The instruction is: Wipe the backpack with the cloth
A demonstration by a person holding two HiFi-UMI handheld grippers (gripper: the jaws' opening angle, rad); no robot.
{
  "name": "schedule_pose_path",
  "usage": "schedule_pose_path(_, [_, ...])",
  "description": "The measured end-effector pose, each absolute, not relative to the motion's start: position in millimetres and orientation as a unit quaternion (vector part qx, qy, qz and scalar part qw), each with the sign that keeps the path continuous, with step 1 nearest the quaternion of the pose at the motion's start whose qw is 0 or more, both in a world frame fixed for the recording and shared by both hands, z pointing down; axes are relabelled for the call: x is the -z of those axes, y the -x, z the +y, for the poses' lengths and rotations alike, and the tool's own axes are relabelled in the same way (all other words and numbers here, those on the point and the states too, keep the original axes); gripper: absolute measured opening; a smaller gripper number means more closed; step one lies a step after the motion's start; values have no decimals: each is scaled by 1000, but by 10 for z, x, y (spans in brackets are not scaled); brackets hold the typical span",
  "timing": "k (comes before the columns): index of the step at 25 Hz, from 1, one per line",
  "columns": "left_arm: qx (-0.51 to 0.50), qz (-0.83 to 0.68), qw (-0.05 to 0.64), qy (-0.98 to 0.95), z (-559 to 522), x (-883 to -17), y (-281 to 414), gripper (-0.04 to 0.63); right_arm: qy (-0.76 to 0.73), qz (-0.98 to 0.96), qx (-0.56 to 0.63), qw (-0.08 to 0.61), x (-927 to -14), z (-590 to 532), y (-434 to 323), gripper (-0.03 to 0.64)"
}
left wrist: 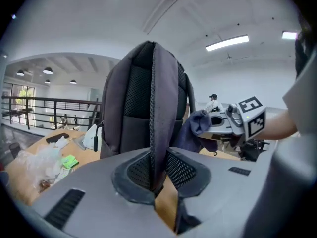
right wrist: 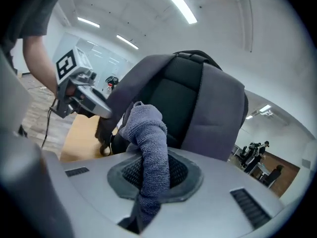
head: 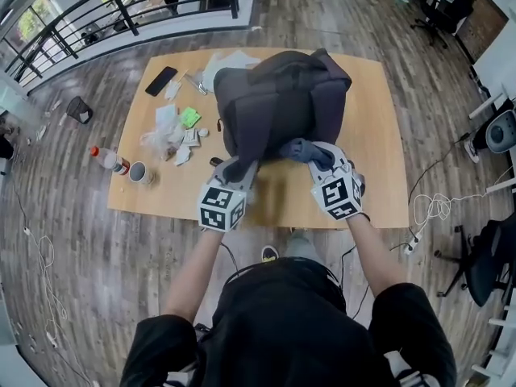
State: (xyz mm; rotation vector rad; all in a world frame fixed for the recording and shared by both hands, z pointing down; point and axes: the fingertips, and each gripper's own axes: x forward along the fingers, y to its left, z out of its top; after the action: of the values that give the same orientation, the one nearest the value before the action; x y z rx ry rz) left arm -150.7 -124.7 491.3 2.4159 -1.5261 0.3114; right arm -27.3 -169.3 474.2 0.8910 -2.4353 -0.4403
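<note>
While the backpack (head: 282, 95) stands upright in the middle of the worktop (head: 371, 135), the person works at its near face with a tool in each hand. At the backpack's lower left corner, the left tool (left wrist: 157, 181) has its jaws narrowed onto a strap (left wrist: 152, 108), whose ribbed edge runs down between the pads. That grip looks meant to steady the backpack so that it neither slides nor topples under rubbing. At the backpack's lower right, the right tool (right wrist: 148, 182) is clamped on the cloth (right wrist: 146, 128), a blue-grey towelling piece that rises out of the jaws in a bunched fold. The fold reaches past the jaw tips, probably so that soft fabric and not hard plastic meets the backpack. It sits at the base of the near face, touching or just short of it; the views do not settle which. Most of the backpack seems yet to be wiped.

Left of the backpack lie a crumpled plastic bag (head: 161, 139), a green packet (head: 189, 117) and a phone (head: 161, 81), pushed aside from the work. Further left are a cup (head: 139, 172) and a bottle (head: 109, 160). Well behind the backpack runs a railing (head: 121, 6)
</note>
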Motion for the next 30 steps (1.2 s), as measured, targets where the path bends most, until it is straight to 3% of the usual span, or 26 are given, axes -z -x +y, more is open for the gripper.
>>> schedule_pose_path(8, [-155, -507, 85, -844, -537, -4255, 1880, 58, -452, -877, 17, 160, -4848, -1760, 967, 38])
schedule_pose_path(13, [-163, -477, 92, -859, -397, -4094, 1899, 58, -344, -925, -24, 161, -5075, -1463, 1913, 38])
schedule_pose_path(16, [-160, -475, 99, -859, -374, -4077, 1935, 58, -320, -931, -92, 146, -5155, -1515, 2074, 38])
schedule_pose_path(21, [-157, -473, 108, -860, -433, -4134, 1986, 58, -329, -926, -141, 121, -5112, -1616, 1485, 37])
schedule_pose_path(30, [-134, -459, 135, -868, -591, -4306, 1938, 58, -553, -827, -83, 56, -4651, -2836, -888, 38])
